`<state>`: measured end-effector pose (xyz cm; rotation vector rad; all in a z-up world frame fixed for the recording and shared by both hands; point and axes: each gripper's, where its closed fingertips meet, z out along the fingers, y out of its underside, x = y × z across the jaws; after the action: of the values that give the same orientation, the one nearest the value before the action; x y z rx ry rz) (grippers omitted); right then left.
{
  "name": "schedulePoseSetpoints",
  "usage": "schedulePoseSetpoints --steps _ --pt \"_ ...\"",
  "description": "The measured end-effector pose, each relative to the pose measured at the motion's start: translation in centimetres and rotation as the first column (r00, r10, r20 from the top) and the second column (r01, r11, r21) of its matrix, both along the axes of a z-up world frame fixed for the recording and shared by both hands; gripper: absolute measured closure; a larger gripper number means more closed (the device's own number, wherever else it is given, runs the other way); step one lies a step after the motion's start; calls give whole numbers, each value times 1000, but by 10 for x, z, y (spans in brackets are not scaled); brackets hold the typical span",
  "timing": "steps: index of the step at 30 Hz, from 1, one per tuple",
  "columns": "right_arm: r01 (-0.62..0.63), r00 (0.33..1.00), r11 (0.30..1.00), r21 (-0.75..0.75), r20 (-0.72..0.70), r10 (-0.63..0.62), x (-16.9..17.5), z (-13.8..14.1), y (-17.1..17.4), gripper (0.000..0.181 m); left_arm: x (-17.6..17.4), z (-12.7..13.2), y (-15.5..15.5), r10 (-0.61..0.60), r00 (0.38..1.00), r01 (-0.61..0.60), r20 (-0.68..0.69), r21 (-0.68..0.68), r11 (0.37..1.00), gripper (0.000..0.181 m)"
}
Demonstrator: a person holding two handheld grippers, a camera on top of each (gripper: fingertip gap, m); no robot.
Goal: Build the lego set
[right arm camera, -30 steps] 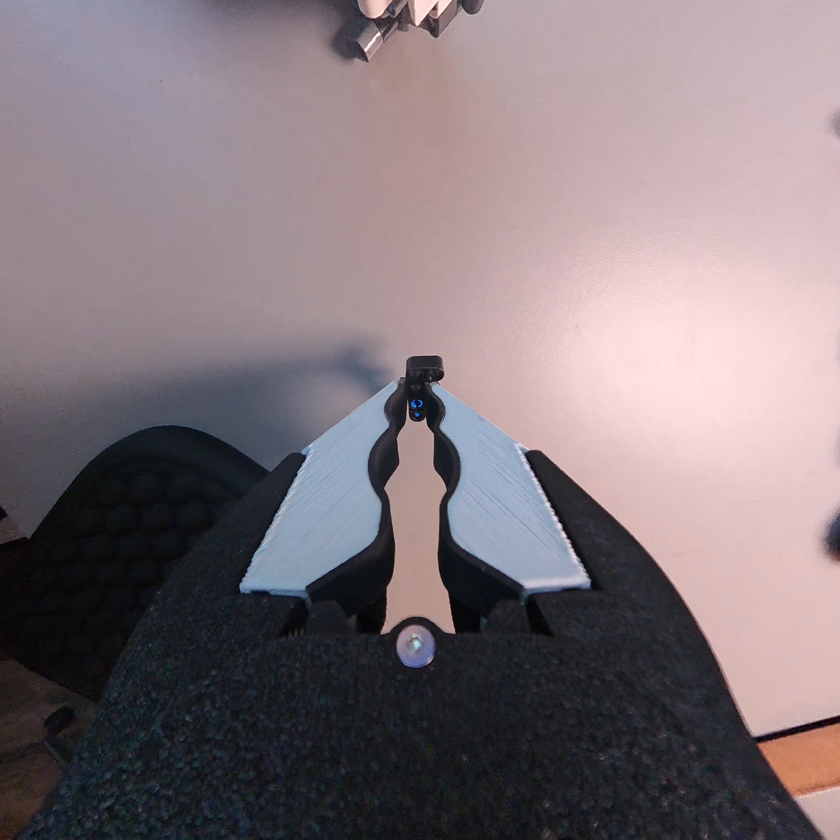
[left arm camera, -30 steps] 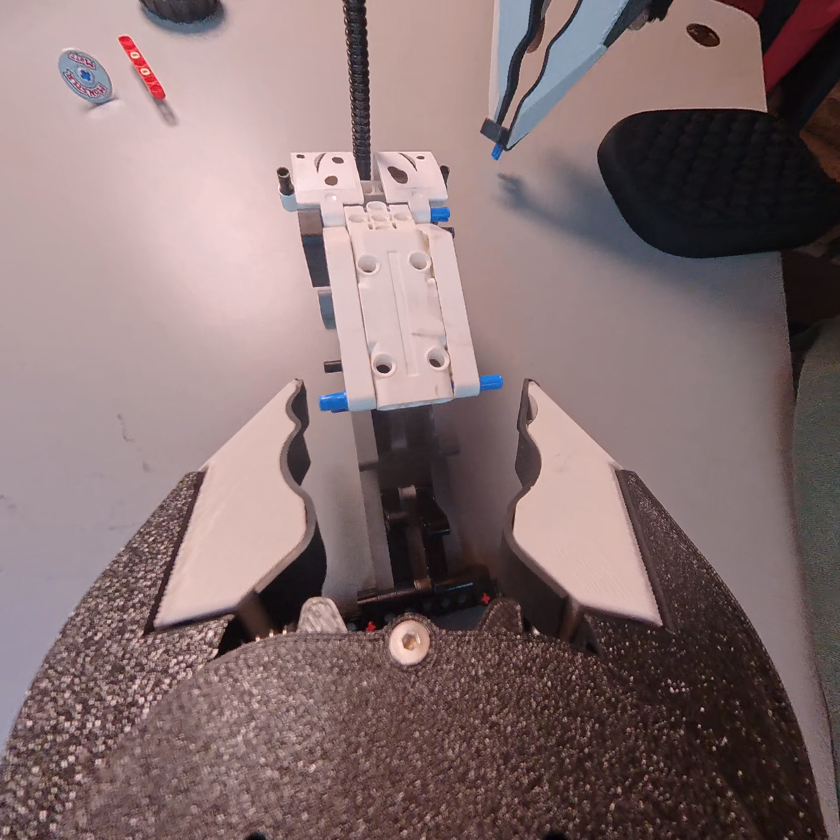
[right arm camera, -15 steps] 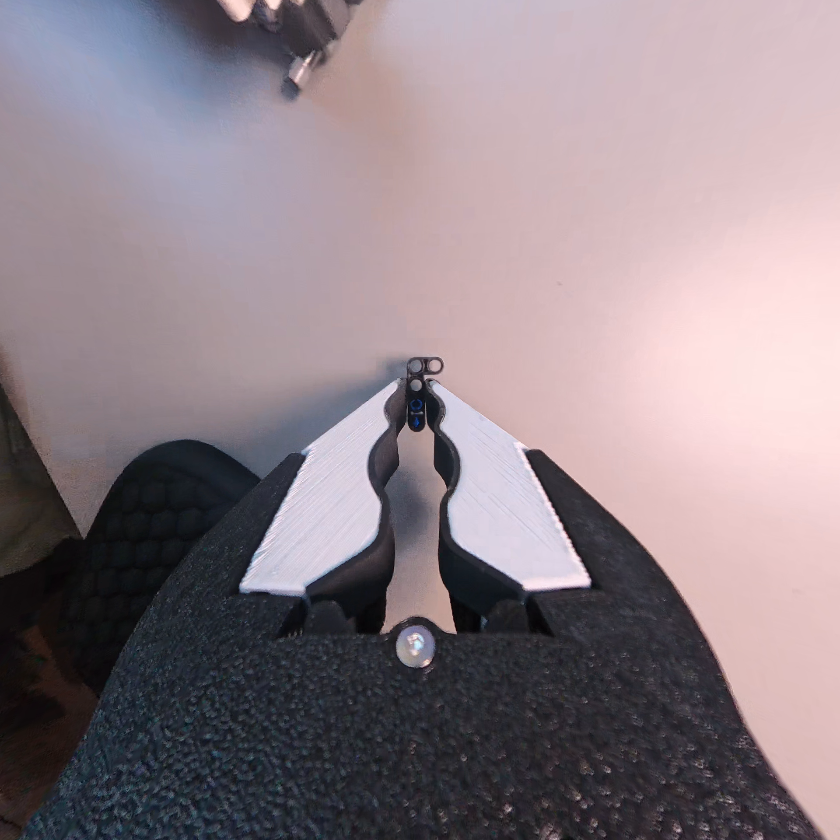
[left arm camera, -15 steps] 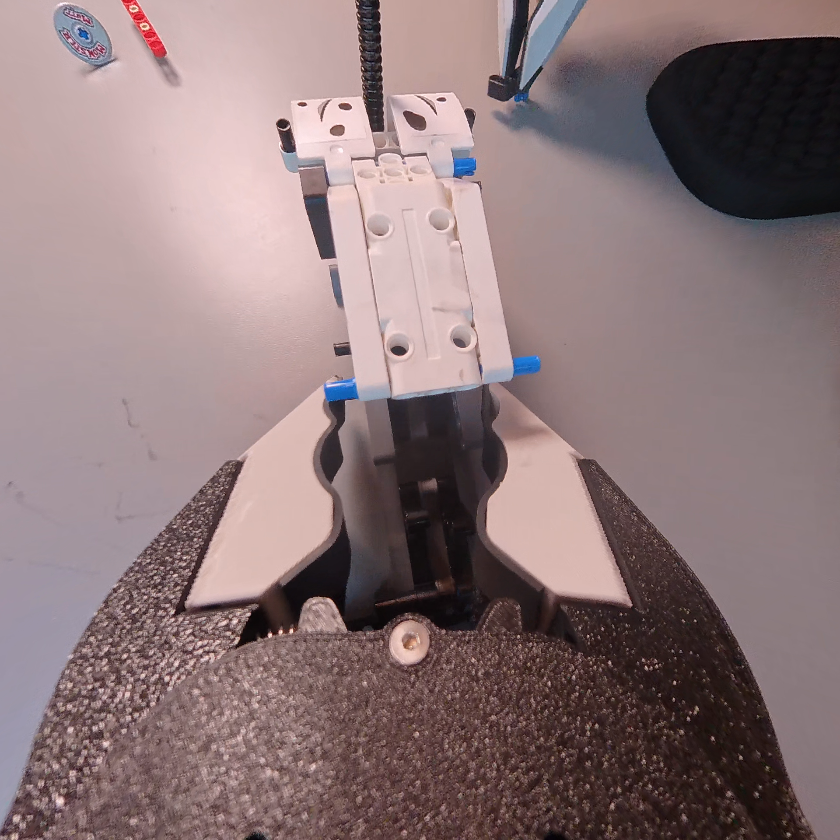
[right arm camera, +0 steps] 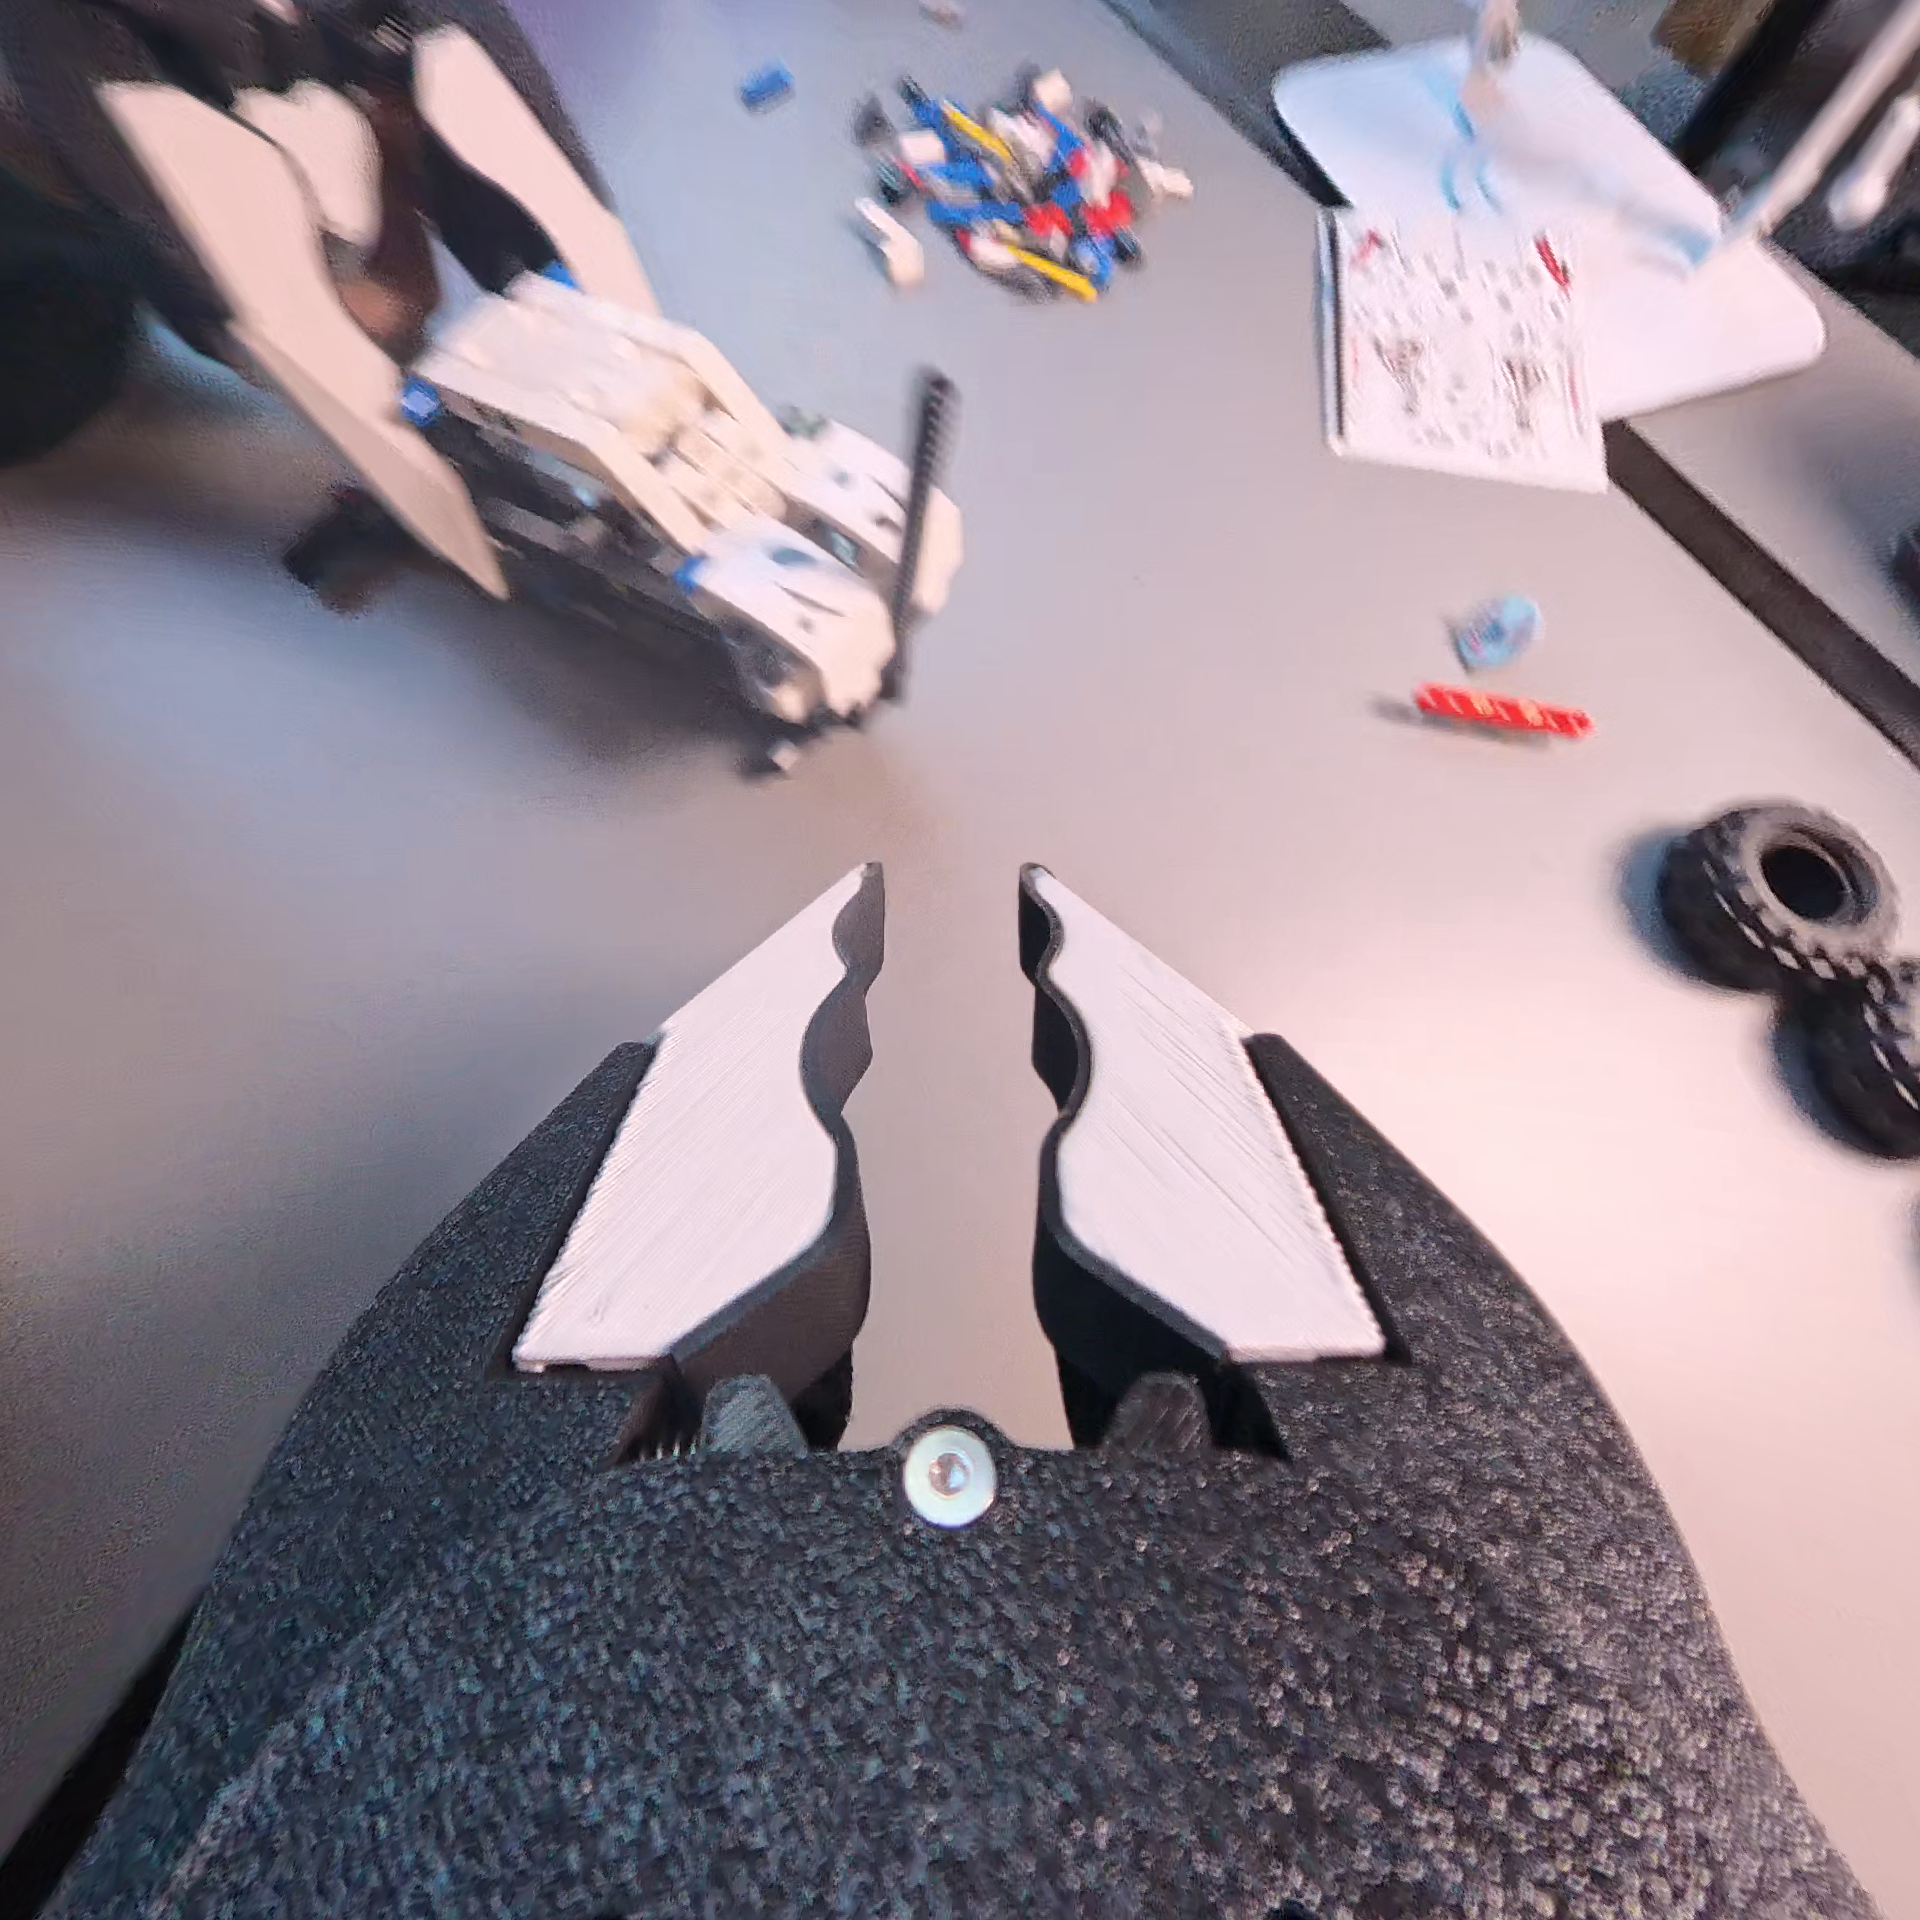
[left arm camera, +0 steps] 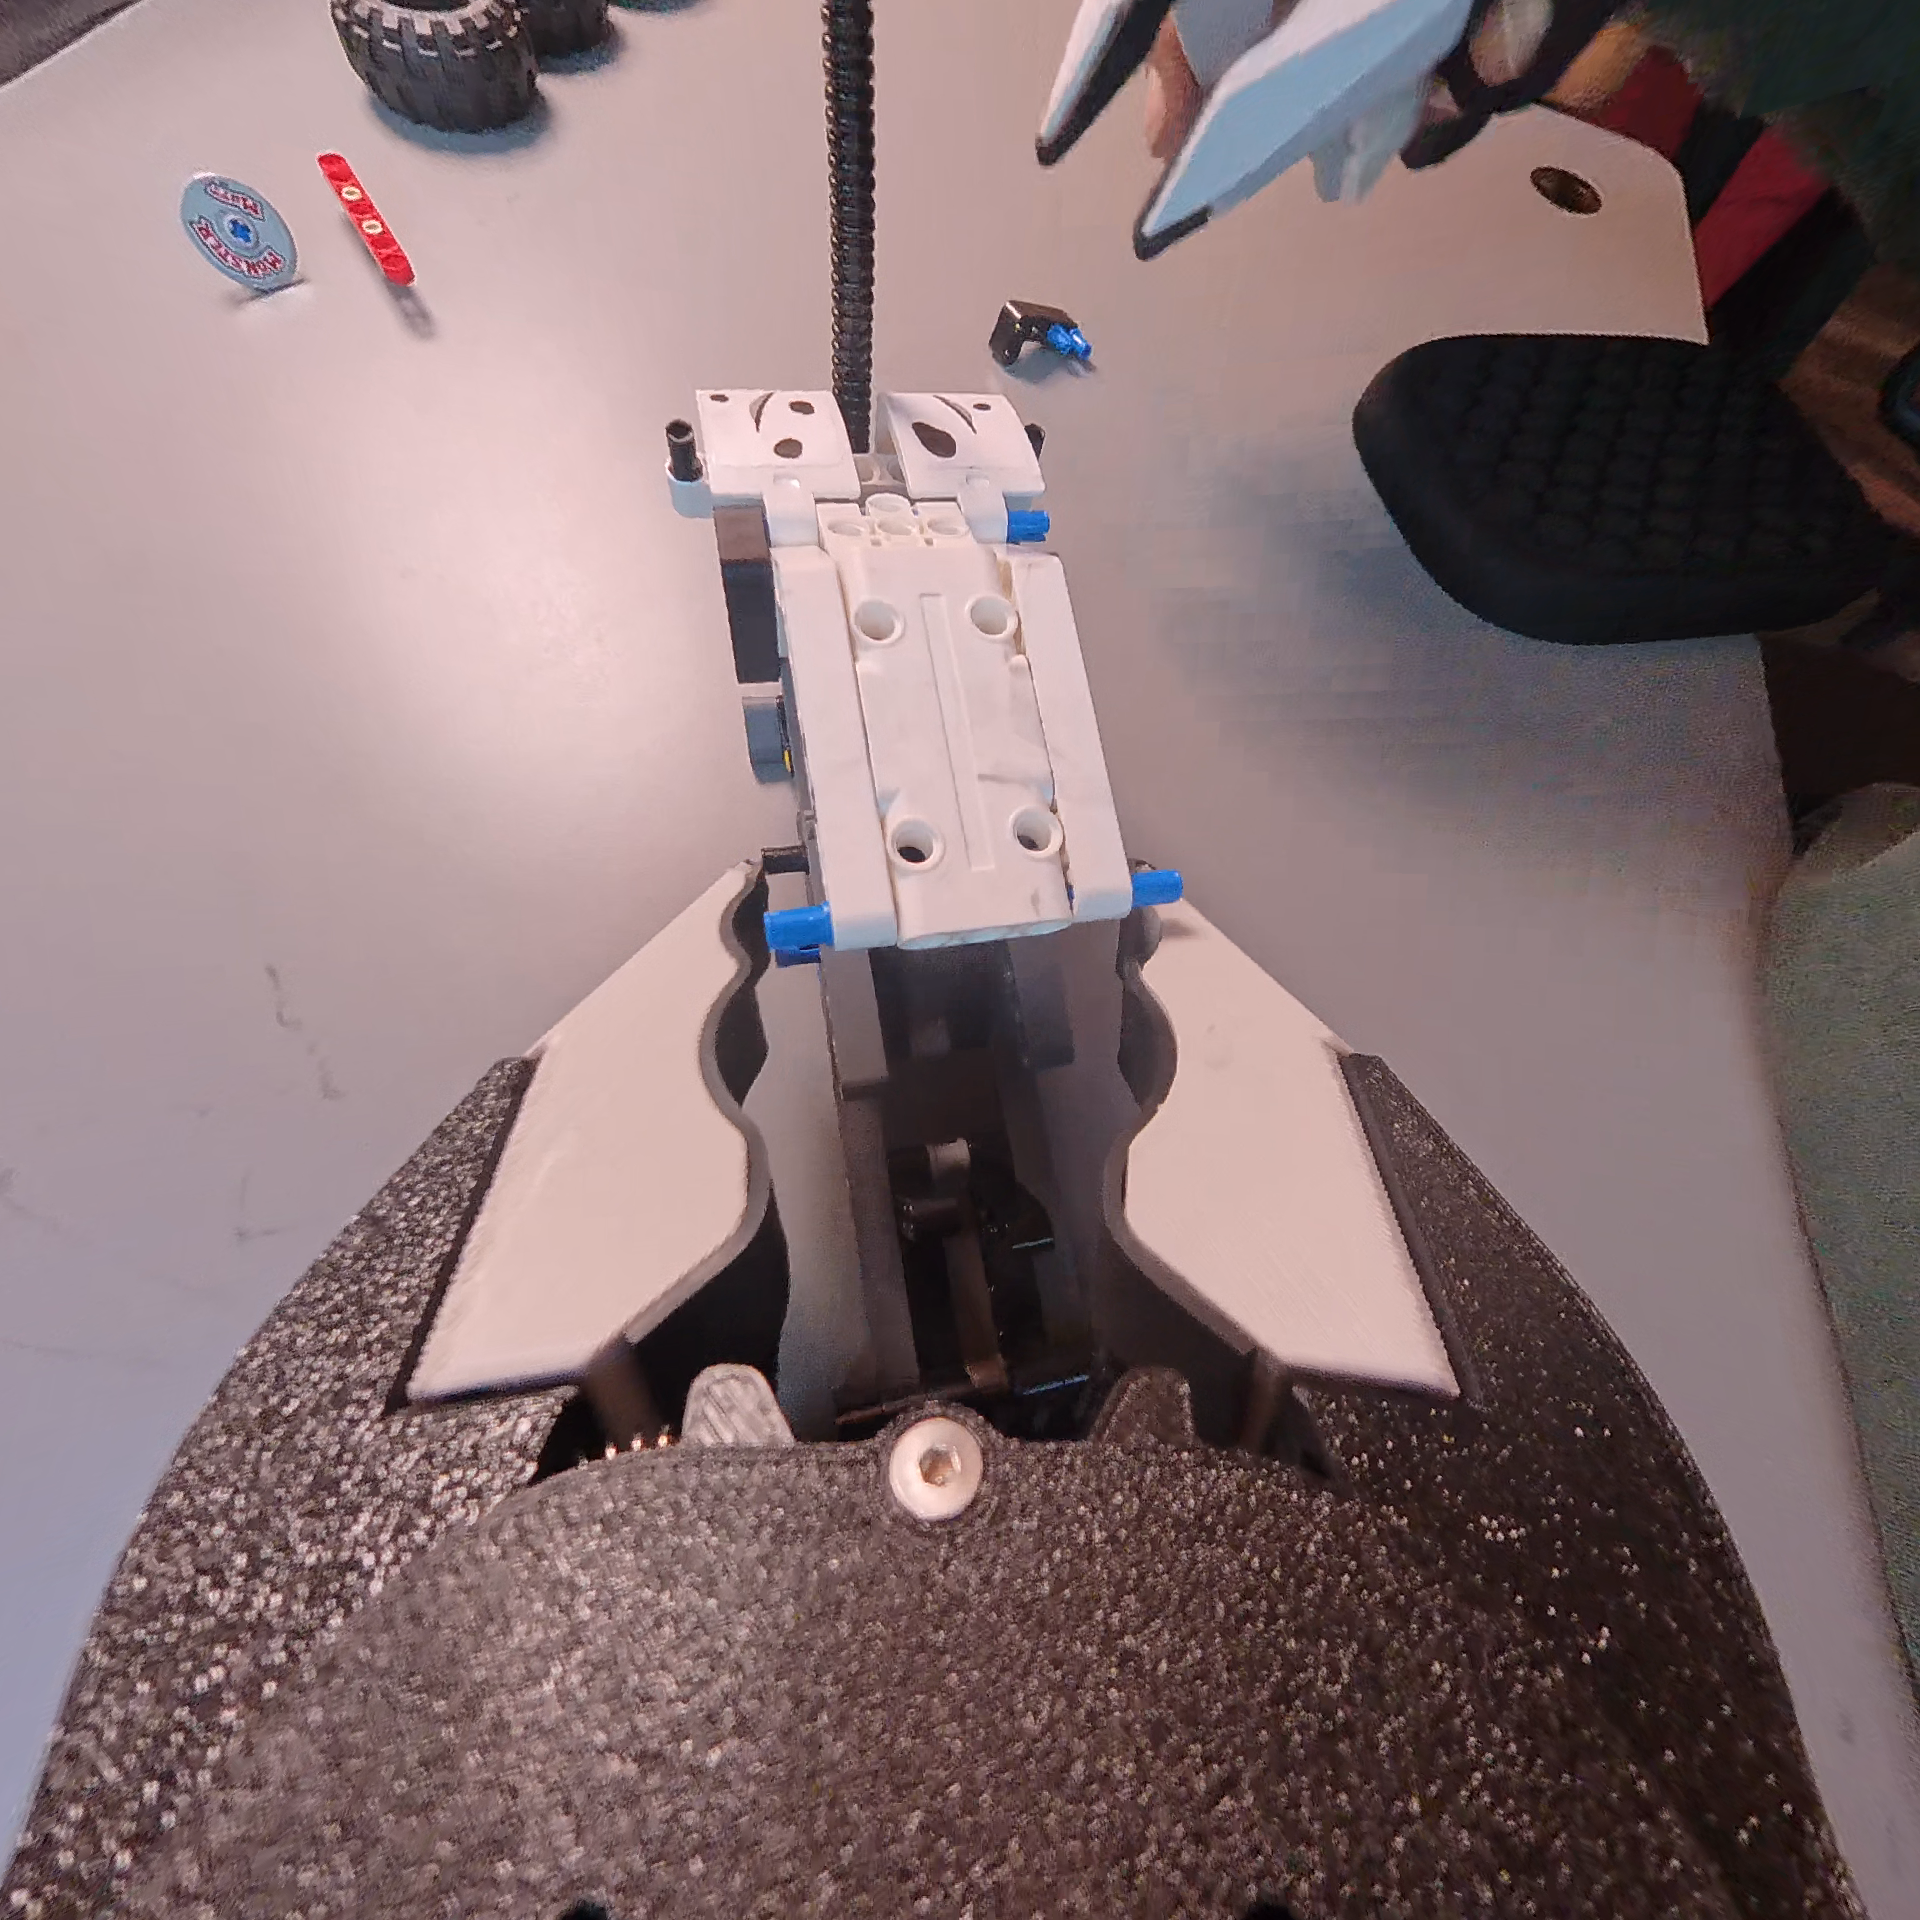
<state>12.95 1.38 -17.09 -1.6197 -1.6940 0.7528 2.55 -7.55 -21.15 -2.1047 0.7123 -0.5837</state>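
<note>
Left wrist view, left to right. Grey table (left arm camera: 312, 644) lay bare along the left side. Far left sat a round printed disc (left arm camera: 239, 227) and just beside it a red beam (left arm camera: 365, 216), with black tyres (left arm camera: 449, 57) at the top edge. The lego model (left arm camera: 914, 675), white panels over a dark chassis, stood at centre; a black ribbed hose (left arm camera: 852, 197) ran from its far end. The left gripper (left arm camera: 940, 904) had its jaws set narrow around the model's dark rear, fingers beside the blue pins; contact could not be confirmed. A small black connector with blue pin (left arm camera: 1034, 330) lay loose past the model's far right corner. The right gripper (left arm camera: 1101, 192) hung above it, blurred. The table's right edge ran close, a black mesh chair seat (left arm camera: 1621, 488) beyond it.

Right wrist view showed what the other did not: a pile of loose pieces (right arm camera: 1018, 203), an instruction sheet (right arm camera: 1455, 353) and a white stand base (right arm camera: 1621, 239) at the far side. The right gripper (right arm camera: 951, 883) held nothing, jaws a little apart, bare table ahead.
</note>
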Motion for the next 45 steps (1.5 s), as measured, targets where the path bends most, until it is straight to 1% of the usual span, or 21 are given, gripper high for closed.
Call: schedulePoseSetpoints --steps 3,4,7,9,11,14,17,18,19,21,24,25,28,31,33,35,37,39,40,43,45 --pt "-93 993 993 77 -62 98 -31 7 -45 157 -2 -1 4 29 999 -29 -17 15 999 123" --pt "-100 991 987 124 -77 110 -41 9 -53 157 -3 -1 5 39 999 -38 -25 17 999 128" --pt "-124 982 961 249 -109 155 -66 16 -69 158 -1 -1 5 50 998 -49 -29 10 999 128" --pt "-176 976 932 316 -69 208 -79 13 -80 155 0 0 4 51 998 -51 -37 16 999 128" --pt "-198 973 891 409 -27 228 -90 9 -82 154 -1 2 3 47 998 -46 -34 20 999 127" --pt "-189 977 830 525 13 214 -99 3 -75 157 -1 2 0 43 999 -43 -33 15 999 127" --pt "-227 963 786 575 11 269 -96 4 -74 164 -2 2 -5 11 999 -10 -48 14 1000 128" --pt "-251 953 770 586 10 303 -91 3 -72 171 0 2 -9 -17 999 18 -42 6 1000 127" --pt "-272 944 764 586 9 329 -87 2 -69 171 1 3 -12 -47 998 47 -30 2 999 126" --pt "-290 937 771 568 3 350 -78 3 -62 171 7 7 -22 -114 993 114 18 -10 993 136" --pt "-275 951 755 595 52 306 -66 3 -43 172 9 6 -29 -152 987 153 44 -37 987 135" --pt "-272 952 766 582 48 301 -63 3 -41 172 9 4 -29 -155 987 156 38 -42 987 135" --pt "-256 950 846 468 -43 311 -54 13 -46 171 8 0 -27 -145 989 146 21 -45 988 135" --pt "-127 970 944 304 -159 182 -49 35 -21 167 3 1 -22 -119 992 120 33 -40 992 134" --pt "-69 979 980 187 -178 103 -48 39 -4 162 -3 2 -16 -84 995 86 44 -30 996 133" --pt "-41 985 996 83 -163 55 -53 34 5 158 -7 4 -12 -58 997 59 58 -24 998 132" --pt "-94 989 995 40 -115 98 -60 25 -5 152 -11 3 -8 -28 999 28 46 -13 1000 132" --pt "-166 985 984 57 -30 168 -62 12 -17 145 -14 2 -6 -12 1000 12 24 -2 1000 131" --pt "-195 981 979 59 1 195 -62 8 -21 146 -14 2 -5 -7 1000 7 21 8 1000 132" --pt "-284 959 957 58 37 282 -56 9 -32 137 -14 4 -3 -4 1000 3 29 22 1000 132" --pt "-332 943 941 74 59 328 -51 8 -41 135 -14 6 -2 -1 999 0 39 38 999 132"
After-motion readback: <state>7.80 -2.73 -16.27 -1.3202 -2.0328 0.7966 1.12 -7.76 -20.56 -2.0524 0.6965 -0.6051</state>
